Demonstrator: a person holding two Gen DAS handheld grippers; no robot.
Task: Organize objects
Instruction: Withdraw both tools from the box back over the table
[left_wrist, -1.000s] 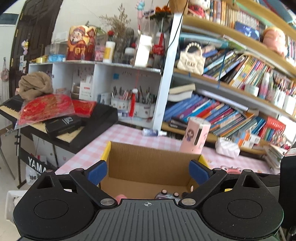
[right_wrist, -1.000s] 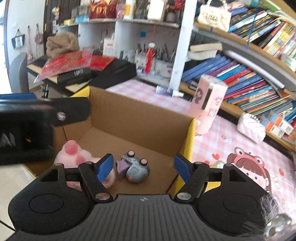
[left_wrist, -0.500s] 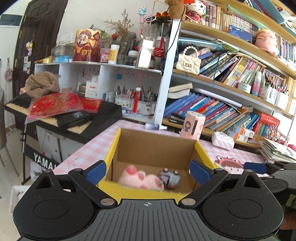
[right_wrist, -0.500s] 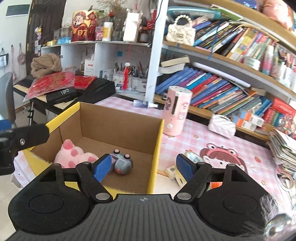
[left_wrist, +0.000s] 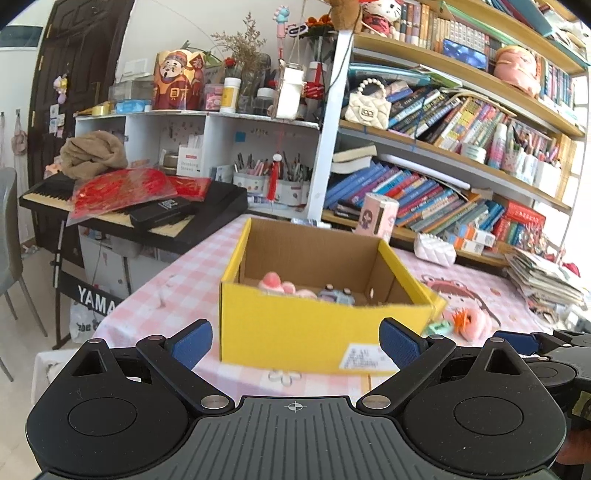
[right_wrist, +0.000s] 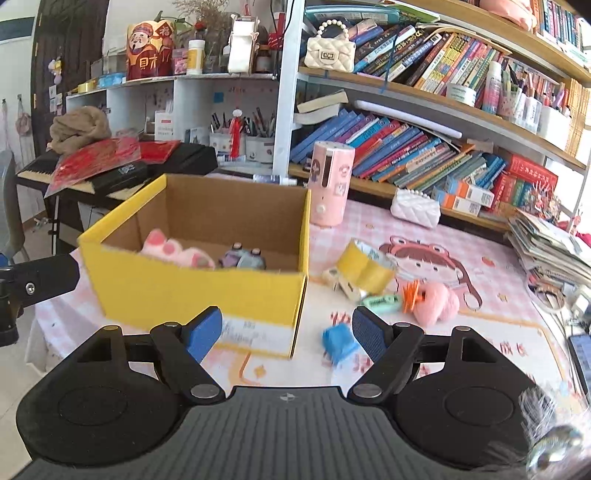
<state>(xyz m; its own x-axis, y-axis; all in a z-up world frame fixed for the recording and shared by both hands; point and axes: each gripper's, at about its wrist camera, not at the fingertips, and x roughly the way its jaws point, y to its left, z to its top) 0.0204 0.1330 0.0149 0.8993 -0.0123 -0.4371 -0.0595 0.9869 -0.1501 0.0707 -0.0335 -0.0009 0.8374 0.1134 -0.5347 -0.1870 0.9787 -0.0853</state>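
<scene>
With both our left gripper (left_wrist: 295, 341) and right gripper (right_wrist: 287, 328) standing apart and empty, the yellow cardboard box (right_wrist: 192, 291) near the table's left edge holds two toys, so we judge the small blue block (right_wrist: 338, 341) beside it comes next.

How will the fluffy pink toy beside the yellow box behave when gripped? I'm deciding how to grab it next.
The pink plush toy looks soft and fuzzy, so it will probably squash between the pads rather than resist. It seems light for its bulk and unlikely to break. Its rounded body lies low on the tablecloth, so a push would likely slide or tumble it, not tip it.
</scene>
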